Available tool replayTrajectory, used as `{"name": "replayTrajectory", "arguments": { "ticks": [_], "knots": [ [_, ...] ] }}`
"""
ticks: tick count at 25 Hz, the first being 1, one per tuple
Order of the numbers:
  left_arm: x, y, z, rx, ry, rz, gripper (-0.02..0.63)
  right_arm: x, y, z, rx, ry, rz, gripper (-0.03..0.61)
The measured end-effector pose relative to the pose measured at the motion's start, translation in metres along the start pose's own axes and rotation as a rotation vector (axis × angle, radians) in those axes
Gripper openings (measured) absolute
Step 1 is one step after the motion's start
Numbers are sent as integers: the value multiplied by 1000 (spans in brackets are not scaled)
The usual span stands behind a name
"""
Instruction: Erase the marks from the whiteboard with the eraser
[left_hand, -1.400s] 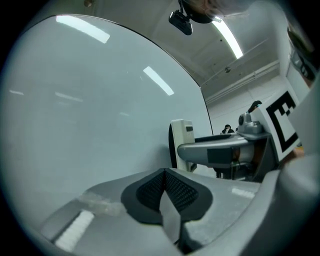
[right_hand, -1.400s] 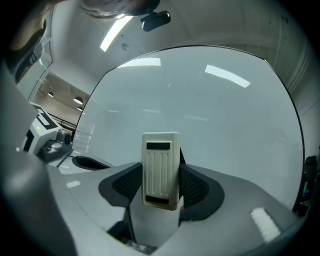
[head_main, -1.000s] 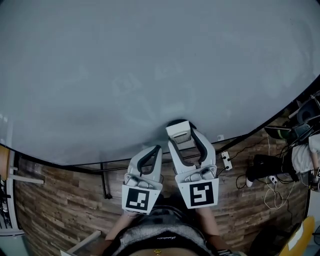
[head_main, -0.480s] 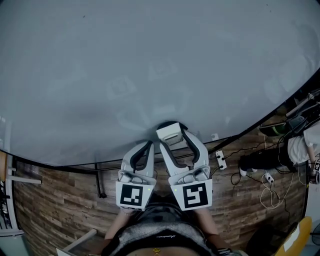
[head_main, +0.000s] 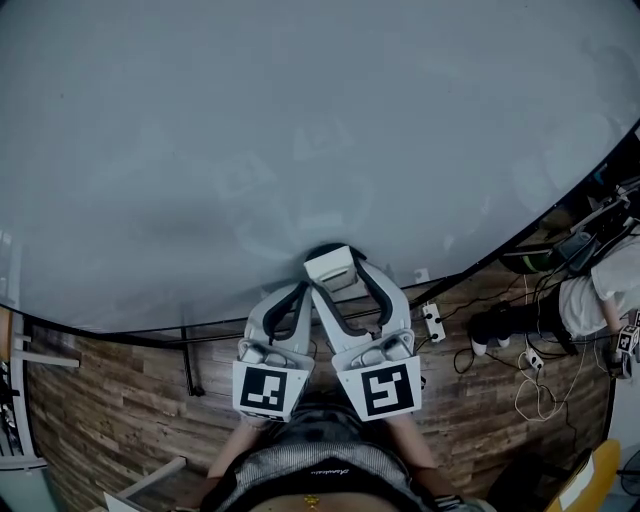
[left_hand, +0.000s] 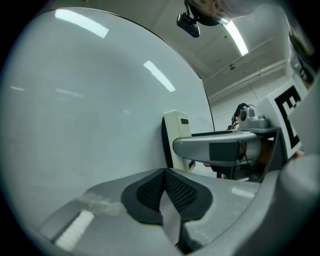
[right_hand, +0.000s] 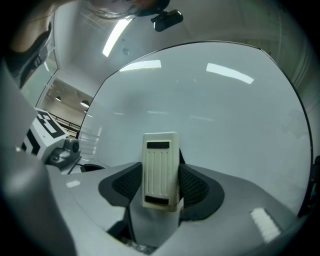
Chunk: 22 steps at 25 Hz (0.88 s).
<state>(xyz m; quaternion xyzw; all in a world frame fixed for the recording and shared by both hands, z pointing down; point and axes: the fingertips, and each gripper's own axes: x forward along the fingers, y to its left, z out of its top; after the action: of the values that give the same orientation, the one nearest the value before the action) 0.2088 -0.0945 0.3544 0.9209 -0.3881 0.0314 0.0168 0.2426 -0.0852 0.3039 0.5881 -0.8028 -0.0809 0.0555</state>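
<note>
The whiteboard (head_main: 300, 120) fills most of the head view; only faint smeared traces (head_main: 290, 175) show above the grippers. My right gripper (head_main: 335, 275) is shut on the cream eraser (head_main: 331, 268), whose dark felt side presses against the board near its lower edge. In the right gripper view the eraser (right_hand: 160, 169) stands upright between the black pads (right_hand: 195, 187). The left gripper (head_main: 298, 298) hangs just left of it, shut and empty, its pads (left_hand: 180, 187) meeting in the left gripper view, where the eraser (left_hand: 177, 140) shows edge-on against the whiteboard (left_hand: 90, 110).
Below the whiteboard's dark lower frame (head_main: 200, 325) lies a wood plank floor (head_main: 110, 400). A white power strip (head_main: 433, 322) and cables (head_main: 530, 385) lie at the right. A person (head_main: 590, 300) sits at the far right edge. A yellow object (head_main: 590, 480) is at the bottom right.
Both grippers and the eraser have slid left along the board's lower edge. The view has shifted with them, so the power strip and the seated person sit further left.
</note>
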Motion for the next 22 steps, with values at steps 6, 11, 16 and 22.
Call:
{"name": "replayTrajectory", "arguments": {
  "ticks": [6,11,16,22],
  "knots": [
    [-8,9,-1,-1,-3,10,5,1,3,1,5,-12,-15,242],
    [15,-20,4,26,3,9,5,-21,-48,-4,36,-13,-44,242],
    [24,-34,5,8,8,18,5,-32,-82,-11,61,-11,-92,243],
    [18,-32,4,-2,11,36,5,-40,-108,-10,118,-44,-120,244]
  ]
}}
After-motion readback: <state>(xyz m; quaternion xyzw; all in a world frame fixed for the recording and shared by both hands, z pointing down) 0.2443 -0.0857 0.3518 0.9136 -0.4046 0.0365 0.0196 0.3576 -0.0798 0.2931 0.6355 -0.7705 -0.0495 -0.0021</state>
